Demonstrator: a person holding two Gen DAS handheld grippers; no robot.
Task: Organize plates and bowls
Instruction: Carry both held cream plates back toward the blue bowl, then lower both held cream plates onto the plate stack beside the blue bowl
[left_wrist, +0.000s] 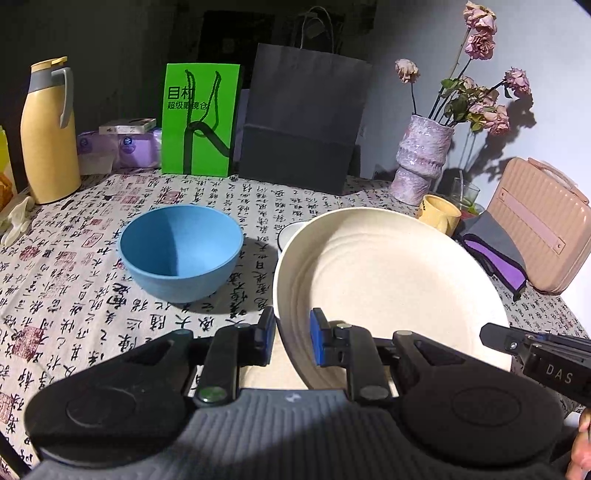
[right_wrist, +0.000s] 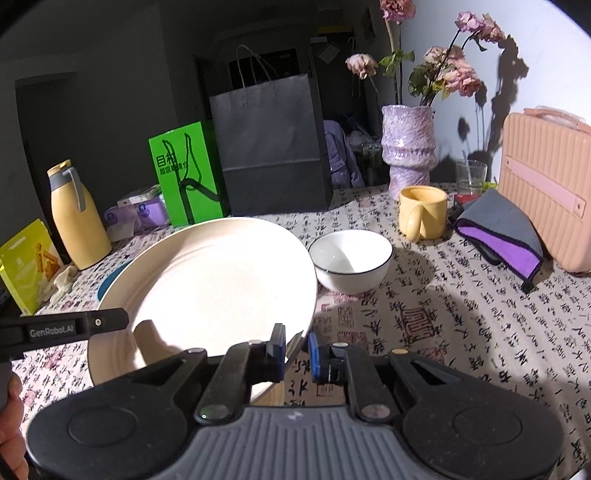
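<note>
A: Both tools on one cream plate (left_wrist: 388, 280). Left tool (left_wrist: 293, 338) pinching the near-left rim, blue pads either side of the edge. Right tool (right_wrist: 297, 352) nearly pressed together on the plate's right rim.

B: Why two grips?

A: My read: wide, shallow plate, thin rim. A single pinch would let it swing. Opposite edges keep it steady.

B: Plate attitude?

A: Tilted, far edge up, clear of the patterned cloth of the bench (left_wrist: 74, 295) as far as I can tell. A second cream plate (right_wrist: 110, 358) seems to sit below it, near edge only showing. Prob. the stack target, but can't confirm.

B: Other task items?

A: Blue bowl (left_wrist: 181, 251) upright on the cloth, left of the plate, apart from it. White bowl w/ dark rim (right_wrist: 351, 260) upright beyond the plate's right side, close but not touching. Yellow mug (right_wrist: 423, 212) further back.

B: Risk?

A: Plate edge clipping the white bowl if it drifts right. Vase (right_wrist: 408, 144) w/ dried flowers well behind, not in the way.
</note>
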